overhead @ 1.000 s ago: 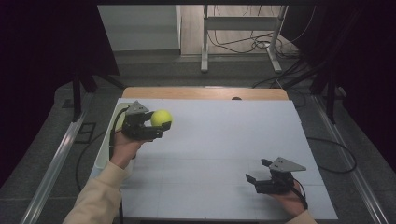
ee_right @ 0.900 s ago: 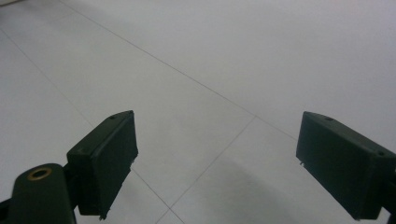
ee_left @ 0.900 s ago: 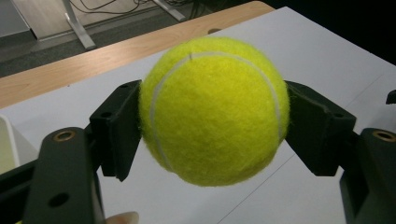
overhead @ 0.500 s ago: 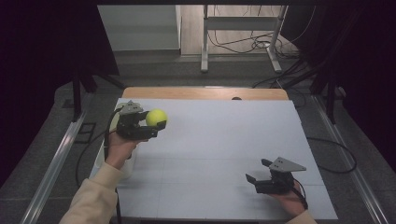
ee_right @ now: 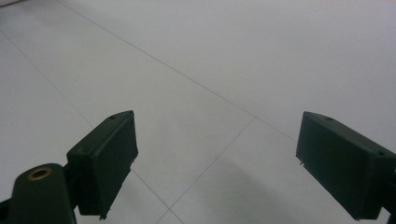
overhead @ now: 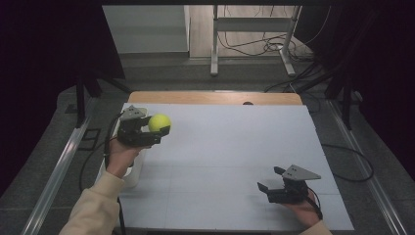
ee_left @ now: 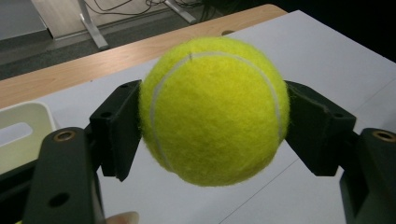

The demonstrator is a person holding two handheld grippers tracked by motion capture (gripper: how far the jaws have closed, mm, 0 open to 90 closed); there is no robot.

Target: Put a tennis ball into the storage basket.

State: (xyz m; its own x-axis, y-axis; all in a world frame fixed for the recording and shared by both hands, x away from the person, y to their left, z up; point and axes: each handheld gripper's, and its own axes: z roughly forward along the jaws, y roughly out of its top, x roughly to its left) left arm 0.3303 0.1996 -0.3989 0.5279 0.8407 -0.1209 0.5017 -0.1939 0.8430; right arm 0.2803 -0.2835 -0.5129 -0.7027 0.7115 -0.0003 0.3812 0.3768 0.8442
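Nearest the person, the right gripper (overhead: 275, 182) sits low over the table (overhead: 235, 147) at its near right, cradled from below in the right hand (overhead: 304, 209) and lying level, its jaws spread wide with nothing between them (just bare white surface ahead). Farther off at the left edge, the left gripper (overhead: 155, 131) is raised on an upturned hand (overhead: 121, 154), forearm angled inward. It pinches the ball (overhead: 159, 122) by its sides, clear above the table, with a white bin (ee_left: 21, 135) just beside it.

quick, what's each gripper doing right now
left gripper: shut on the fuzzy yellow-green tennis ball, held off the white table.
right gripper: open, holding nothing.
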